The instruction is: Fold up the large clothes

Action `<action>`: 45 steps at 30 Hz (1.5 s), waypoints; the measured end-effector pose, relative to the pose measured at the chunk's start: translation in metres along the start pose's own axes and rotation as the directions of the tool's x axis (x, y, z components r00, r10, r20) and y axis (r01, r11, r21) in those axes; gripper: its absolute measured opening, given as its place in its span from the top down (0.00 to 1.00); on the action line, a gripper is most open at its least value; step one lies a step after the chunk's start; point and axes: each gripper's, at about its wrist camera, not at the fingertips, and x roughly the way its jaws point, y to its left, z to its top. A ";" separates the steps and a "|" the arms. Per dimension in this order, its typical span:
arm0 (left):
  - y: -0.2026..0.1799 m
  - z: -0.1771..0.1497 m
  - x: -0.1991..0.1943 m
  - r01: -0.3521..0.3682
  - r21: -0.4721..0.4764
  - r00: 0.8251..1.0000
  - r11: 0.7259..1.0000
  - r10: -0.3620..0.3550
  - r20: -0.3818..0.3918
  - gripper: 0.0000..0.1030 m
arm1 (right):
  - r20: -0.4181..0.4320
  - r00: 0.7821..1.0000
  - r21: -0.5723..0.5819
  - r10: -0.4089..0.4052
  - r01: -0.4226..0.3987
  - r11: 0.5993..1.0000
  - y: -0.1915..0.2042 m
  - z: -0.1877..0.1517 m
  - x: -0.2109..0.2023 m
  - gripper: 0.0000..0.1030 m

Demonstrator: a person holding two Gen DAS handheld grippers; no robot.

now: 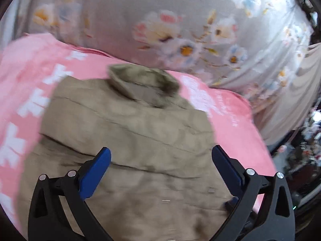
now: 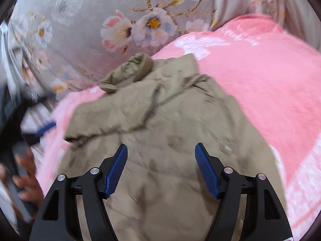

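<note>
Left claw: jaws wide apart, holding nothing, above the jacket's lower middle.
Jacket: tan, quilted, lying on the pink blanket, collar toward the upper centre of the frame.
Right claw: jaws apart, empty, over the jacket's middle.
Progress: seems partly folded, sides look tucked in; a lengthwise fold is probably left.
Hidden: hem cut off behind both claws; sleeves not made out; motion blur smears the seams; a hand at lower left is barely readable.
Backdrop: floral sheet across the top.
</note>
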 end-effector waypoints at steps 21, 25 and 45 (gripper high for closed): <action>0.191 0.005 0.046 0.023 -0.585 0.991 0.810 -0.098 -0.096 0.12 | 0.054 0.998 -0.149 0.039 -0.030 0.988 0.087 0.144 0.044 0.96; 0.194 0.010 0.062 -0.032 -0.585 0.989 0.810 -0.059 -0.135 0.18 | 0.086 0.995 -0.208 -0.040 0.057 0.976 0.081 0.164 0.041 0.96; 0.179 0.002 0.091 -0.446 -0.253 0.885 0.858 0.382 -0.266 0.76 | -0.144 0.974 -0.123 -0.176 0.159 0.980 -0.017 0.072 0.128 0.97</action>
